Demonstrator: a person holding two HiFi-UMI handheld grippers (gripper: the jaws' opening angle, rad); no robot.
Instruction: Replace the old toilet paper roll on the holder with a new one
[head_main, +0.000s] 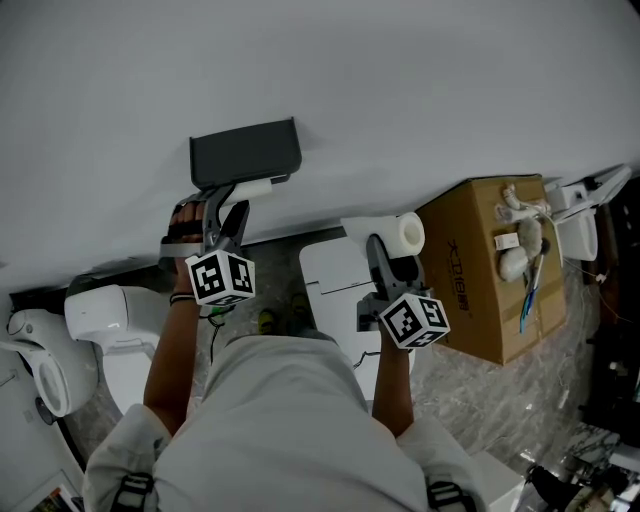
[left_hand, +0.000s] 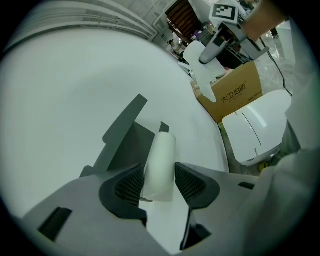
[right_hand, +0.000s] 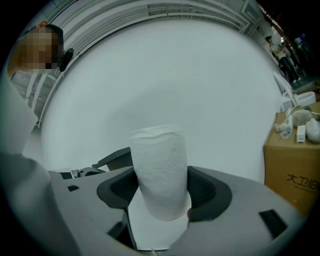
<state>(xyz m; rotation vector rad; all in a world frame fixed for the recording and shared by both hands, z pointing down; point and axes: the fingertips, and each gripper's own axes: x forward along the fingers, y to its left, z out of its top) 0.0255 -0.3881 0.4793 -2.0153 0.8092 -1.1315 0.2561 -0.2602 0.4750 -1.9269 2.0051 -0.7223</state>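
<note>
Seen from your head, your left arm reaches up to the white wall. Your left hand (head_main: 186, 226) is just below the dark grey holder (head_main: 245, 152), and the left gripper (head_main: 228, 212) points at the thin old roll (head_main: 254, 188) that sits under it. Your right arm is stretched forward and lower, well to the right of the holder. The right gripper (head_main: 385, 262) carries the new roll (head_main: 400, 238) lying sideways, near a cardboard box (head_main: 495, 265). A toilet (head_main: 105, 312) stands at lower left.

Only the left gripper view shows how those tongs stand. The jaws are spread wide on either side of the old roll, and the ribbed pads (left_hand: 127, 186) are close beside it. The paper shows no dent, and the roll's far end is still at the holder.

Only the right gripper view shows the other grip. The jaws are closed partway onto the thick new roll, with a pad pressed against each side. The roll rises between them in front of the bare wall.
</note>
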